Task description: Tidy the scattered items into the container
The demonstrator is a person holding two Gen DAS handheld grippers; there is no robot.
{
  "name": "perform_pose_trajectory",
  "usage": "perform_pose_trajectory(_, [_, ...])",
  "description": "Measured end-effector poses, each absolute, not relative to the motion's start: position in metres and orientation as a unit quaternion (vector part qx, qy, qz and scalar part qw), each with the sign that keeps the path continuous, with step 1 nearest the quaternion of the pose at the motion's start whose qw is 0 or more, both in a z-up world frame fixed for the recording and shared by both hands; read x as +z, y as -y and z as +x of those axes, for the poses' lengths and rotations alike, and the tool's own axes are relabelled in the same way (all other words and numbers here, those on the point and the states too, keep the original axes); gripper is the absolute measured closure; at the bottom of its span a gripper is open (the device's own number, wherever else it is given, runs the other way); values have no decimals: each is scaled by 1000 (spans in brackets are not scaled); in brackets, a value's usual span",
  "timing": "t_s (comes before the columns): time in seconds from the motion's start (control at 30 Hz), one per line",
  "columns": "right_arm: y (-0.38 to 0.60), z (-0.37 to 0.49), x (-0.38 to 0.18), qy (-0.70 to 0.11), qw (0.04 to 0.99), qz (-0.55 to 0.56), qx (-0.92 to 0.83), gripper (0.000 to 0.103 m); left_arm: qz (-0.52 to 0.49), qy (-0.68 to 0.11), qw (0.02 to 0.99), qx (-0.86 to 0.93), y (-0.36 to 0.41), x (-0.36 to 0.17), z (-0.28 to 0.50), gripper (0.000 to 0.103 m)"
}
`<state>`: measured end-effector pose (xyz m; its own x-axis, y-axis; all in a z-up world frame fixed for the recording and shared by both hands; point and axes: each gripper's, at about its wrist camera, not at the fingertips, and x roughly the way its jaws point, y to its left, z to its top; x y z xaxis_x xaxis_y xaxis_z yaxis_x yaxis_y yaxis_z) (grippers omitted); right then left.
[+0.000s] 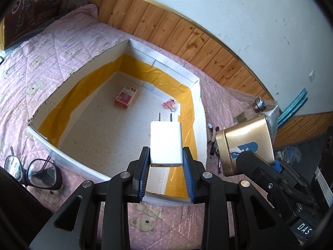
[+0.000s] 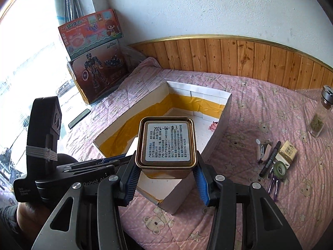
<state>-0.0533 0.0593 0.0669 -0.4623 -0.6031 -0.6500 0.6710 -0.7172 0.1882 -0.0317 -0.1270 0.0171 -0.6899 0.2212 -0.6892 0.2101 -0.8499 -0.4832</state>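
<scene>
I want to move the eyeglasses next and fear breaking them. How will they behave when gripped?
The eyeglasses look thin-framed, so probably light but fragile; a hard squeeze might bend them. The lenses look smooth, likely slippery against tongs. One temple appears to stick out, so they may swing or fold when lifted.

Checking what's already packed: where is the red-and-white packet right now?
In the left wrist view, the red-and-white packet lies on the box floor, far left, with the pink binder clip to its right.
</scene>
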Motion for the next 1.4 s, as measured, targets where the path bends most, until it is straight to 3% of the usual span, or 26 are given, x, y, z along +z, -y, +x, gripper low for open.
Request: perform_pose_trajectory(1.4, [11,-151,48,-121,393,421,-809,54,-471,261,-7,842,168,1,-104,72])
